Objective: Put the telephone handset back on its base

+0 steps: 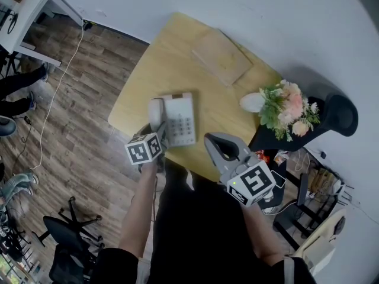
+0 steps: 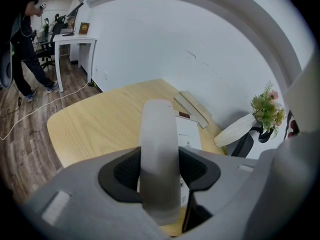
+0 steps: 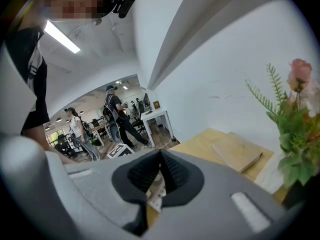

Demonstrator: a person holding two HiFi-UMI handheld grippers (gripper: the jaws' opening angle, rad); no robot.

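Table: we see a rounded top of pale, smooth wood.
Board: a flat rectangular wooden slab lies near the wall.
Vase: white and tapered, it holds pink blooms and green leaves.
Base: a flat white plastic rectangle with a grid of keys sits on the table's near part.
Left gripper: its ribbed black pads clamp the handset's middle.
Right gripper: we find its pads pressed together, empty, right of the base.
Handset: a smooth, rounded pale bar lies along the base's left side; we cannot tell whether it is seated.
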